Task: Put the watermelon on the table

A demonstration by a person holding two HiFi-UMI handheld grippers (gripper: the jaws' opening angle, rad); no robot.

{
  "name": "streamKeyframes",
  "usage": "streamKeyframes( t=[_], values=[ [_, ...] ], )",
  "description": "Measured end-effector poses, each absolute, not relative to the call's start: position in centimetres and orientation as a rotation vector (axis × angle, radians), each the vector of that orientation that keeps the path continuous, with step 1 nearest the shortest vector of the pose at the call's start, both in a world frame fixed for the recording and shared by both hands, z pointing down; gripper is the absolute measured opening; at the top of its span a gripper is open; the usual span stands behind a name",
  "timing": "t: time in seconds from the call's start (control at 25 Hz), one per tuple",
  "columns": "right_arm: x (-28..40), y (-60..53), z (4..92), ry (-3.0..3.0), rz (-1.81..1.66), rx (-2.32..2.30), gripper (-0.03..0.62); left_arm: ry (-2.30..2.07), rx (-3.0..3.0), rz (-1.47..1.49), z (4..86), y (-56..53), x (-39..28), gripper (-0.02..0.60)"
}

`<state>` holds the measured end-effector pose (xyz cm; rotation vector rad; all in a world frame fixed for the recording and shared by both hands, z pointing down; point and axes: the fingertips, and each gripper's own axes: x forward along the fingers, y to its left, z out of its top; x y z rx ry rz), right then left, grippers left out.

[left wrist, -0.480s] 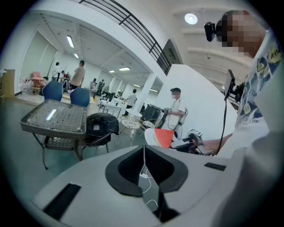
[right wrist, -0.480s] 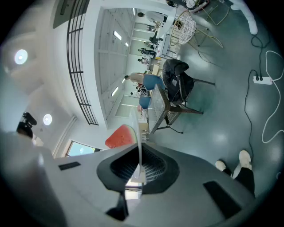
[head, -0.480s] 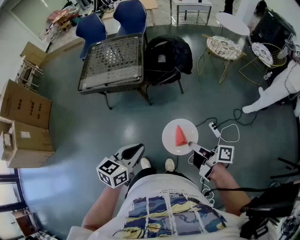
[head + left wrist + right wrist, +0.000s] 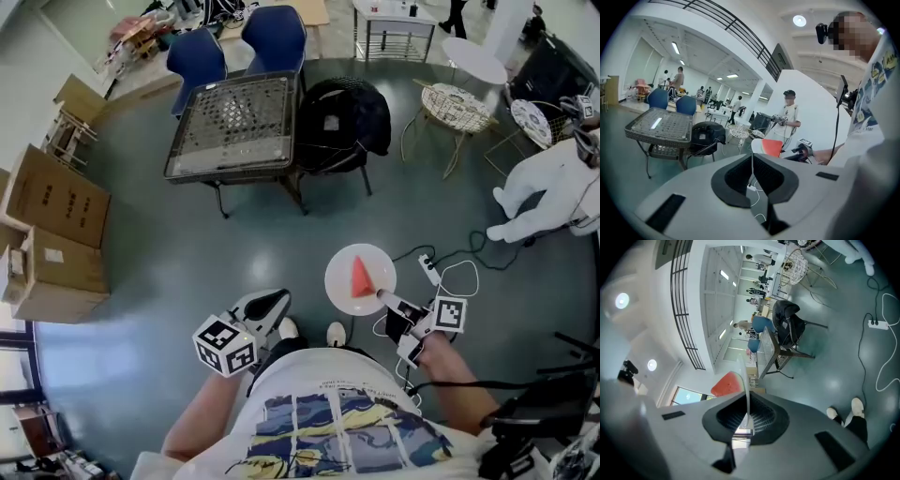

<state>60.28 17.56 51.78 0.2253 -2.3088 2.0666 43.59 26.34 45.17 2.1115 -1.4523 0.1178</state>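
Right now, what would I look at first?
The red watermelon on a white plate, low in the middle of the head view. The right gripper pinches the plate's rim and holds it over the floor. Farther off, up and to the left, stands the dark mesh table.

large open hall, lab-like test space: polished grey floor, stacked cardboard boxes, blue chairs, power strip with loose cables, mezzanine railing, ceiling strip lights.

Floor stock: two blue chairs, stacked cardboard boxes (at the left edge), a black jacket draped over a chair, two wire basket stands, and a white power strip with a looped cable.
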Motion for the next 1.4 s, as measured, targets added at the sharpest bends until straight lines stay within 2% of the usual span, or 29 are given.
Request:
streamKeyframes(
  t=[0.4, 0.68, 1.0, 1.4],
  values=[
    [59.1, 17.0, 53.2, -2.257, 2.059, 0.149, 0.015, -1.517, 2.052, 0.097, 45.1, 28.0, 43.0, 0.018],
    [54.3, 15.0, 53.3, -2.243, 2.060, 0.135, 0.015, -1.537, 2.008, 0.091, 45.4, 27.5, 39.2, 0.018],
    [45.0, 9.5, 52.7, -2.262, 2.041, 0.221, 0.015, -1.463, 2.101, 0.121, 45.4, 21.9, 30.9, 0.009],
    [28.3, 1.5, 53.3, -2.301, 2.137, 0.347, 0.015, -1.422, 2.186, 0.186, 44.4, 18.6, 16.0, 0.009]
  ],
)
